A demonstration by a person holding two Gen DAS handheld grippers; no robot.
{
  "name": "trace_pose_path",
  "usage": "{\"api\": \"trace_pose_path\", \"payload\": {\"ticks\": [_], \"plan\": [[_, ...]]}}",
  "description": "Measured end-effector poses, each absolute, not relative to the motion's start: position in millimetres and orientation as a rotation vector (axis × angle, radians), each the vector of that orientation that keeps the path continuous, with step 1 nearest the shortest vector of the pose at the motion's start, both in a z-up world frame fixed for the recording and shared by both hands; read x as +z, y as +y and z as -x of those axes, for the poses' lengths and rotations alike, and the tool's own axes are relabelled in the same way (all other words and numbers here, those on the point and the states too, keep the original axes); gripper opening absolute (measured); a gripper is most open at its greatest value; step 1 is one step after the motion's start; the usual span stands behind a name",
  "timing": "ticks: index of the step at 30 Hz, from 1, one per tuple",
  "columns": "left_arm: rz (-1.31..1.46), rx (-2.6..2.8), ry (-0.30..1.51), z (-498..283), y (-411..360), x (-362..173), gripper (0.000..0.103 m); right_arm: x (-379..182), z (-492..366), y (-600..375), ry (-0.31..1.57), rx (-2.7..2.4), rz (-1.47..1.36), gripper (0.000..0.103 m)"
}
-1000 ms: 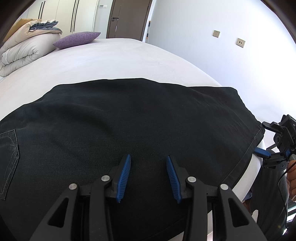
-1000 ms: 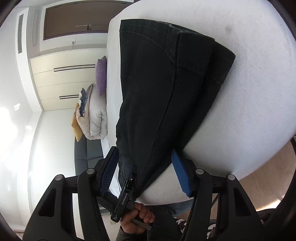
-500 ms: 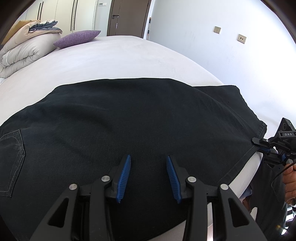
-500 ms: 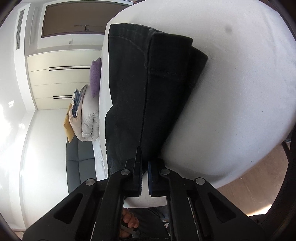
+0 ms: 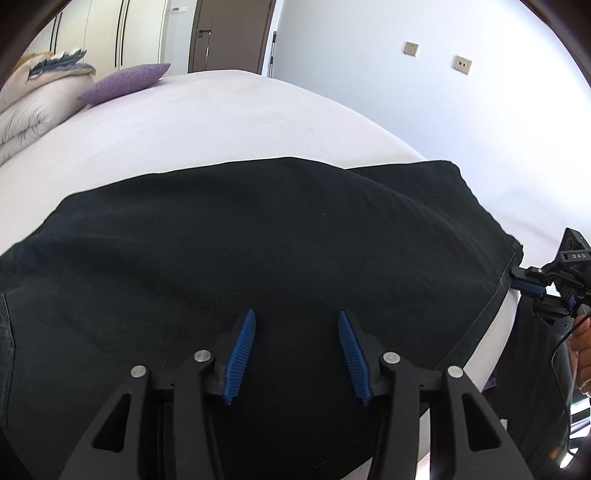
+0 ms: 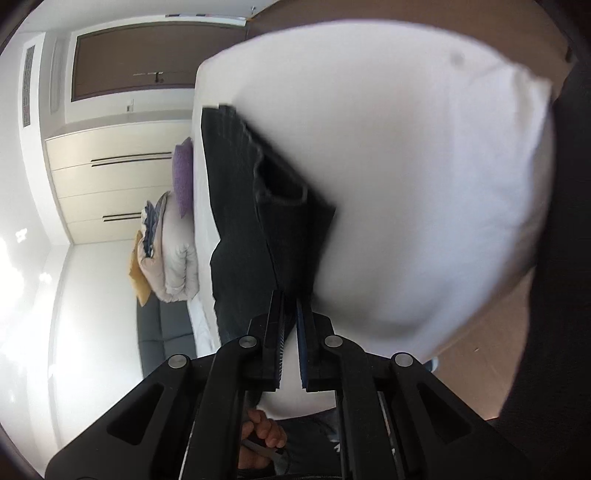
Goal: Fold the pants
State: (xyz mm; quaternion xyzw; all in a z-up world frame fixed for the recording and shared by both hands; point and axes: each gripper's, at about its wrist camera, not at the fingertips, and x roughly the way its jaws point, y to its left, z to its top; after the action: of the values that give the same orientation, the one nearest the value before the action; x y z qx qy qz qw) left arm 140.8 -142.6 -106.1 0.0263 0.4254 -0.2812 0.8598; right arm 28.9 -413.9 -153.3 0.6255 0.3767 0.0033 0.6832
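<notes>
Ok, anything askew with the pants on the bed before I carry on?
Nothing damaged. The black pants lie flat on the white bed, but the leg ends are not aligned: the under layer sticks out past the top one at the far right corner. The right tongs grip the hem.

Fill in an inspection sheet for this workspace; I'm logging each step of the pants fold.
Surface: white bed, bare beyond the cloth.
Job's things: black pants spread flat across the near edge, hem end towards the right.
Clutter: purple pillow and folded duvet at the far left of the bed.
Grippers: left hand-held gripper open over the pants, its jaws just opened further, no cloth pinched; right hand-held gripper shut on the pants' hem corner.
Cables: thin black cable by the hand at the right gripper.
Surroundings: white wall with two sockets, brown door, wardrobe.
</notes>
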Motion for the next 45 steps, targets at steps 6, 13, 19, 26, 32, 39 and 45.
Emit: {"api": "trace_pose_path", "payload": {"ticks": [6,13,19,26,32,39,45], "plan": [[-0.027,-0.585,0.909,-140.6,-144.9,-98.2,0.051,-81.8,-57.2,-417.2,0.738,0.055,-1.194,0.006],[-0.044,-0.583,0.904,-137.6,-150.9,-108.0,0.058,-77.3,-125.3,-356.0,0.909,0.203,-1.117,0.006],[-0.035,-0.592,0.902,-137.7,-152.2,-109.0,0.060,-147.6,-161.0,-356.8,1.017,0.198,-1.168,0.002],[-0.025,-0.603,0.896,-137.0,-148.6,-110.9,0.060,-144.4,-120.0,-448.2,0.757,0.034,-1.201,0.000],[-0.006,-0.594,0.889,-134.9,-147.9,-110.8,0.059,-104.3,-43.7,-524.2,0.631,-0.214,-1.207,0.006],[0.035,-0.589,0.903,-137.2,-144.9,-107.5,0.059,-120.1,-31.1,-475.0,0.735,-0.091,-1.252,0.006],[0.050,-0.594,0.902,-136.4,-139.6,-108.1,0.059,-131.9,-24.9,-453.2,0.704,-0.061,-1.308,0.018]]}}
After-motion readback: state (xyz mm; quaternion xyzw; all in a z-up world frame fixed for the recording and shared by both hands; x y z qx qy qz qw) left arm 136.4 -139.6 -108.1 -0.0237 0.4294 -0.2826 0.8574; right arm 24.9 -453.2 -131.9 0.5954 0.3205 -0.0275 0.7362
